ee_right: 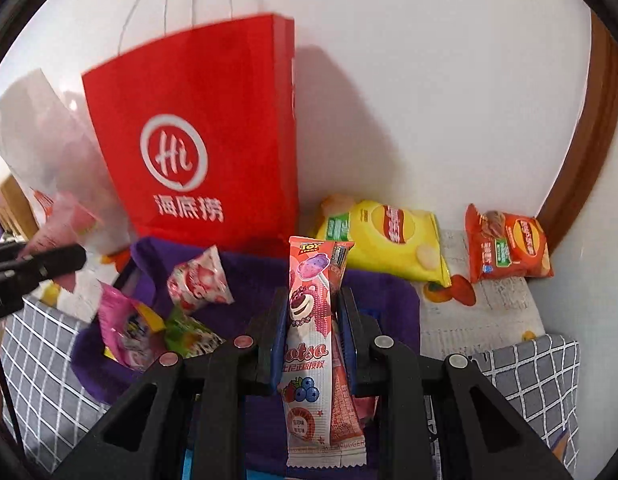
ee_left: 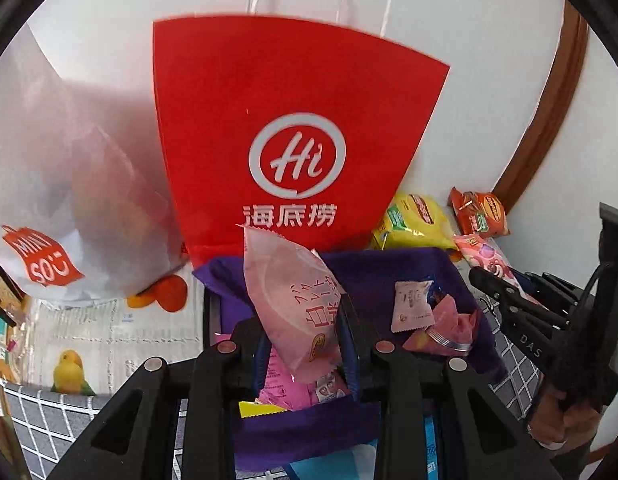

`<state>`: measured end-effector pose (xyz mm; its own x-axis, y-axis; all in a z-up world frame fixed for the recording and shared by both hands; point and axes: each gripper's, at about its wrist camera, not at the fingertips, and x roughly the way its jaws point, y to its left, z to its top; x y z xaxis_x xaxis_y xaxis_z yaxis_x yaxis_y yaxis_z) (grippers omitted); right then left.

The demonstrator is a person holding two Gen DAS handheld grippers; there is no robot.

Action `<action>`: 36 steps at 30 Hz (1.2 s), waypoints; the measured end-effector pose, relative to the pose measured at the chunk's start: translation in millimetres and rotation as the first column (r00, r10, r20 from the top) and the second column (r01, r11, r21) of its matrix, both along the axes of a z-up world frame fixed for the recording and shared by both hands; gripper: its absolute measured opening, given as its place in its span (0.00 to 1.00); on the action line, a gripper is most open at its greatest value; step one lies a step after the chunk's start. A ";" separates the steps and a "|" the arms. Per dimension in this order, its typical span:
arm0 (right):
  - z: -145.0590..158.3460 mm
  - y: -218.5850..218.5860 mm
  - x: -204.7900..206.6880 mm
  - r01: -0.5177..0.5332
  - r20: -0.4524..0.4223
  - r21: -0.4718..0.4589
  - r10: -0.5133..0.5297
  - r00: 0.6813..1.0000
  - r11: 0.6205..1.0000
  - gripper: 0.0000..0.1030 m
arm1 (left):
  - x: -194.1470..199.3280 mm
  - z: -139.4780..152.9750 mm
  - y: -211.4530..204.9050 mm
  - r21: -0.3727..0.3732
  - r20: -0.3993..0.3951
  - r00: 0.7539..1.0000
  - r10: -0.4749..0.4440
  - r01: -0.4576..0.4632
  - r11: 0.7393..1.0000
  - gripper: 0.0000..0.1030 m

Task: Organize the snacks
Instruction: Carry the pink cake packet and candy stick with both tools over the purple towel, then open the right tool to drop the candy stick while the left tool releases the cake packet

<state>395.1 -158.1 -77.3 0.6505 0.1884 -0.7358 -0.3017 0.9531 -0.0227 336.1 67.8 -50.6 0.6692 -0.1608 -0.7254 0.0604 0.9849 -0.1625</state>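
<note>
The left tool [ee_left: 305, 332] is clamped on a pale pink snack packet [ee_left: 291, 308], which stands tilted between its two fingers above a purple fabric bin [ee_left: 389, 264]. Just beyond the tool rises a red paper bag [ee_left: 293, 120] with a white "Hi" logo, and to its left leans a translucent white plastic bag [ee_left: 69, 200]. Only this view shows the small white sachet [ee_left: 412, 306] and a crumpled pink wrapper [ee_left: 449, 326] lying in the bin ahead and to the right. The right tool [ee_right: 312, 320] is clamped on a long Lotso lollipop packet [ee_right: 309, 344], held upright over the same bin. Its view alone shows a strawberry candy bag [ee_right: 199, 280], a magenta packet [ee_right: 127, 328] and a green packet [ee_right: 191, 332] in the bin to the left. Beyond the right tool, against the wall, lie a yellow chip bag [ee_right: 385, 240] and, further right and apart from it, an orange chip bag [ee_right: 509, 248]. A grey checked cloth [ee_right: 529, 380] lies on both sides of the bin.
</note>
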 end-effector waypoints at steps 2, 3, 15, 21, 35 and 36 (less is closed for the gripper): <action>-6.7 -0.6 3.6 0.002 -0.016 -0.016 -0.003 1.000 1.000 0.23 | 3.8 -4.2 -1.2 0.002 -0.013 1.000 -0.006 0.006 1.000 0.28; -9.4 -0.4 4.8 -0.001 -0.022 -0.024 0.000 1.000 1.000 0.23 | 4.9 -5.6 -2.2 0.006 -0.016 1.000 -0.008 0.008 1.000 0.28; -30.6 -3.9 14.6 -0.006 -0.096 -0.060 0.000 0.995 0.998 0.24 | 6.8 -7.0 0.6 -0.016 -0.027 1.000 -0.012 0.011 1.000 0.28; -38.4 -3.9 19.3 -0.002 -0.131 -0.080 -0.009 0.991 0.997 0.24 | 9.2 -9.3 1.8 -0.018 -0.041 0.999 -0.006 0.005 1.000 0.28; -50.9 -0.9 23.2 -0.030 -0.194 -0.101 0.010 0.981 0.994 0.25 | 13.6 -18.4 -5.5 -0.016 -0.066 0.997 -0.026 0.025 1.000 0.28; -51.4 -1.1 23.5 -0.029 -0.197 -0.101 0.009 0.980 0.994 0.25 | 13.5 -18.4 -5.4 -0.016 -0.066 0.997 -0.026 0.025 1.000 0.28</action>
<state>418.5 -159.2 -128.8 0.4888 0.1161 -0.8646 -0.3282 0.9428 -0.0590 349.7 62.4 -69.0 0.6151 -0.1884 -0.7656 0.0741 0.9805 -0.1818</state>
